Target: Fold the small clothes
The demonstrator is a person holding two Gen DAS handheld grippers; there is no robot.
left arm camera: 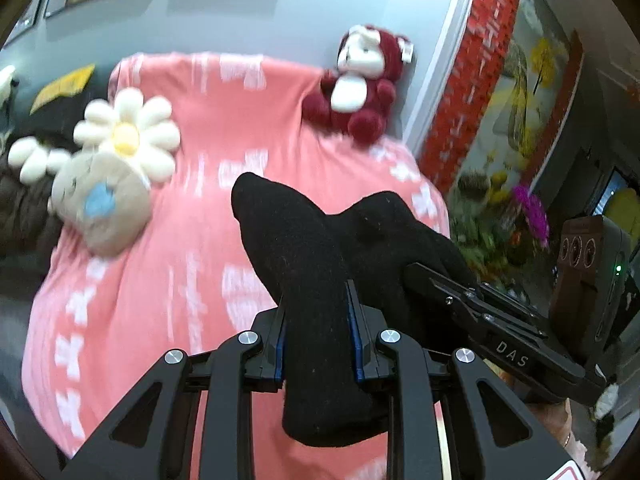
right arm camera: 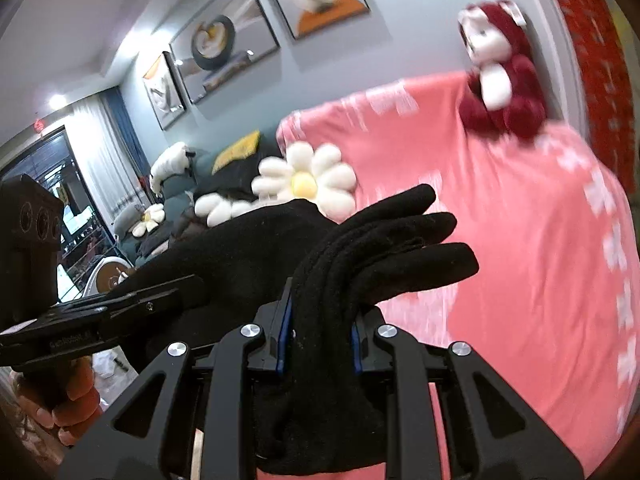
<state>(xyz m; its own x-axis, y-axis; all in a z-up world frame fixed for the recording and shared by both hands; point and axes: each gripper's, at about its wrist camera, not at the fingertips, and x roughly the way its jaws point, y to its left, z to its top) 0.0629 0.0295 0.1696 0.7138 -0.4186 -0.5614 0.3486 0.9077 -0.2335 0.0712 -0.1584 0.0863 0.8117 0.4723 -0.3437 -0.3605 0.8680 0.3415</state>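
My left gripper (left arm camera: pixel 318 336) has its jaws clamped on a thick band of black glove (left arm camera: pixel 304 264), the blue-edged pads pressed into the cloth on both sides, with the fabric hanging out below the jaws and rising ahead of them to a rounded end. My right gripper (right arm camera: pixel 320 340) is likewise closed on the same black glove (right arm camera: pixel 380 248); from its camera the finger end fans forward and to the right past the jaws, several knitted fingers stacked one over another, while the rest of the cloth runs left toward the other tool. Each camera catches the opposite gripper at the edge of its view: the right one shows at the right of the left wrist view (left arm camera: pixel 492 320), its tip buried in the cloth, and the left one shows at the left of the right wrist view (right arm camera: pixel 120 312), with the person's hand (right arm camera: pixel 60 404) around its handle. The glove is held up in the air between the two tools, above a pink blanket (left arm camera: pixel 192 208) with white patterning draped over a sofa. On that blanket, well beyond the glove, lie a white daisy cushion (left arm camera: pixel 128 136) and a grey plush toy (left arm camera: pixel 100 204) touching it, and a dark red and white stuffed bear (left arm camera: pixel 360 84) sits at the blanket's top edge against the grey wall (left arm camera: pixel 240 16). Framed pictures (right arm camera: pixel 224 40) hang on that wall.
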